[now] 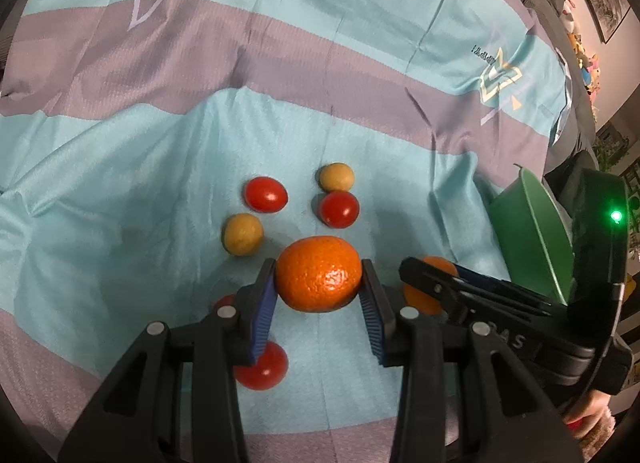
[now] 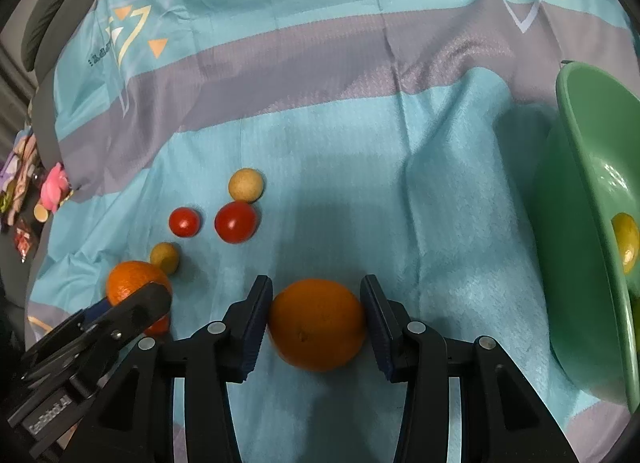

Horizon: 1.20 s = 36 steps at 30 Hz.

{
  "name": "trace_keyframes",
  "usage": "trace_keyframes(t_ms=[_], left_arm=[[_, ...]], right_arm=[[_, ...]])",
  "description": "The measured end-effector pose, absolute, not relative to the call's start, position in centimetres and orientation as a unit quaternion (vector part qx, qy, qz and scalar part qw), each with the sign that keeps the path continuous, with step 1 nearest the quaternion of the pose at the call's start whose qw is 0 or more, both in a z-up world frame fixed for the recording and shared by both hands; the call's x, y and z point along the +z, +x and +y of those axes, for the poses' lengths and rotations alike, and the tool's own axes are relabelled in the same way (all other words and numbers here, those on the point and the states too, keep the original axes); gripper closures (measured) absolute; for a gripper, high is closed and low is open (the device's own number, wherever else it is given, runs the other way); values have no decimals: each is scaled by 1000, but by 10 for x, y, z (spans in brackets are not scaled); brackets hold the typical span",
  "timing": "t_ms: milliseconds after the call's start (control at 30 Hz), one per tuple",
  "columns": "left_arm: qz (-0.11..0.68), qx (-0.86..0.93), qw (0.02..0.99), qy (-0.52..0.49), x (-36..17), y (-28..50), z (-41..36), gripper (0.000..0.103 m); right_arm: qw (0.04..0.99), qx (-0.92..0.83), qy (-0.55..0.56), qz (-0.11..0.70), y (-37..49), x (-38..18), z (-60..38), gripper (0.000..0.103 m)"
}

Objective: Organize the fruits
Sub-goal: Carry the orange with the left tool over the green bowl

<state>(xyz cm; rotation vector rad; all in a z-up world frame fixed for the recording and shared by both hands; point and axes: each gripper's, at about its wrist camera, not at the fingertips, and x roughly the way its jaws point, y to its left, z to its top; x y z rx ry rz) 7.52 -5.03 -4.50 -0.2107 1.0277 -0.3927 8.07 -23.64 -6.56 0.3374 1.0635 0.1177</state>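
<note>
Gripping an orange (image 1: 319,279) between both pads of the left gripper (image 1: 319,283), low over a striped teal and purple cloth (image 1: 160,167). Straddling a second orange (image 2: 317,323) with the right gripper (image 2: 316,317), pads at its sides; pressing or only touching, cannot tell. Showing red tomatoes (image 2: 235,222) and tan balls (image 2: 246,185) at ten o'clock, a green bowl (image 2: 580,167) at three o'clock holding a yellow fruit (image 2: 626,241).

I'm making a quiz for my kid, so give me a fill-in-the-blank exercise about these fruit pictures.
The left gripper holds an ___.
The bowl is coloured ___.
The bowl's fruit is ___.
The tan round fruits on the cloth number ___.
Missing words: orange; green; yellow; two.
</note>
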Motion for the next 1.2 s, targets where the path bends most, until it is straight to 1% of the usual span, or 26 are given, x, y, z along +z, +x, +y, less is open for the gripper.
trace_keyframes(t_ms=[133,200,233,733,767,867,1200], left_arm=[[493,-189,843,-102,-46,77,-51,63],[493,-187,843,-101,-47,76,-51,63],[493,-186,844,-99,-47,77,-51,63],[496,-188,842,-100,-48,77,-50,63],[496,-188,842,-100,-48,77,-51,63],[496,-188,842,-99,-47,76,-51,63],[488,-188,846,-100,-44,72,-51,63]], right_arm=[[848,56,142,508,75,-62,-233,53],[851,56,133,505,73,-61,-231,49],[852,56,129,504,72,-61,-230,48],[862,32,87,498,70,-71,-218,48],[863,30,87,497,70,-72,-217,48],[863,37,92,495,69,-74,-216,56],[880,27,96,465,64,-60,-218,57]])
